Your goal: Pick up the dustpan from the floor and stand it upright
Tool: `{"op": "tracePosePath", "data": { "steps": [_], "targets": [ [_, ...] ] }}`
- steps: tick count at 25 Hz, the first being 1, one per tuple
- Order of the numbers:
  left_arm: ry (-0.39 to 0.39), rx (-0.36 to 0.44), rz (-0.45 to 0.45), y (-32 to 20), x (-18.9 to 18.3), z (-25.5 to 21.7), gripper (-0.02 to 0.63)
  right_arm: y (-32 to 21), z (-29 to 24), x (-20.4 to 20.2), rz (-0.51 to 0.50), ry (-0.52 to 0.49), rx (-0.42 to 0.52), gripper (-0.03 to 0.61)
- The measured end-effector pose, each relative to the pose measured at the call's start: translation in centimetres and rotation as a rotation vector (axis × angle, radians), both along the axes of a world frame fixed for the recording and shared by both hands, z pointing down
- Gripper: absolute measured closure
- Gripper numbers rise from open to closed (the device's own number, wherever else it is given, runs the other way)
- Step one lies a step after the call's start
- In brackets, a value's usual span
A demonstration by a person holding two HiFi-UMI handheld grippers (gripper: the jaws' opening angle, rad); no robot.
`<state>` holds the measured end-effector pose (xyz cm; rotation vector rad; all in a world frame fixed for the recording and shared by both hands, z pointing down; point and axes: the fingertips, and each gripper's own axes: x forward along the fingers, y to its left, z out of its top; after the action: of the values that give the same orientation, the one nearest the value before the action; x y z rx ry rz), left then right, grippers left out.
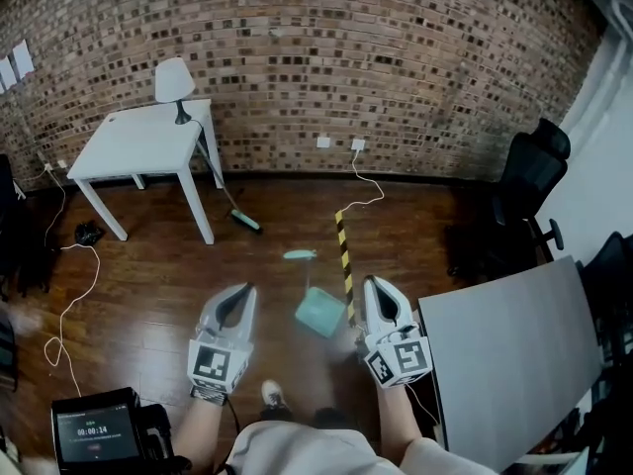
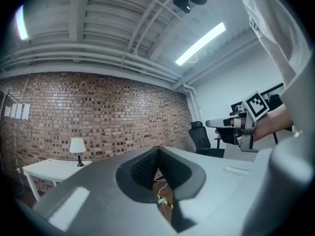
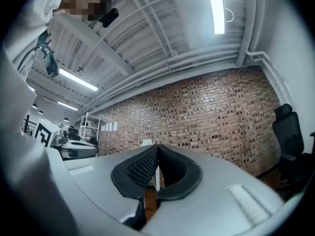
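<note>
Your left gripper (image 1: 244,291), left of the striped tape (image 1: 343,250), and your right gripper (image 1: 375,285), just right of it, are both closed and empty. The teal dustpan (image 1: 321,312) lies on the floor (image 1: 148,285) just left of the tape's near end

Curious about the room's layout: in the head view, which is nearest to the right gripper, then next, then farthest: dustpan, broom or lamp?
From the right gripper:
1. Dustpan, on the floor just to its left.
2. Broom, farther left, beside the white table.
3. Lamp, on that table's far edge.
</note>
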<state>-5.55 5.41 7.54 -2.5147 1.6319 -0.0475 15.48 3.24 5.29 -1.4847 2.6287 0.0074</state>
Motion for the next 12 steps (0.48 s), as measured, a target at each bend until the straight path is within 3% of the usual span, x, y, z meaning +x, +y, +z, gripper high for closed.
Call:
{"op": "tracePosePath", "data": {
  "steps": [7, 12],
  "targets": [
    [0.042, -0.014, 0.004, 8.7, 3.1, 1.3, 0.614, 9.1, 1.0, 2.0, -0.042, 0.030, -0.011, 0.565],
    [0.060, -0.016, -0.017, 18.0, 7.1, 3.1, 0.614, 18.3, 2.9, 6.3, -0.039, 0.008, -0.024, 0.565]
  ]
}}
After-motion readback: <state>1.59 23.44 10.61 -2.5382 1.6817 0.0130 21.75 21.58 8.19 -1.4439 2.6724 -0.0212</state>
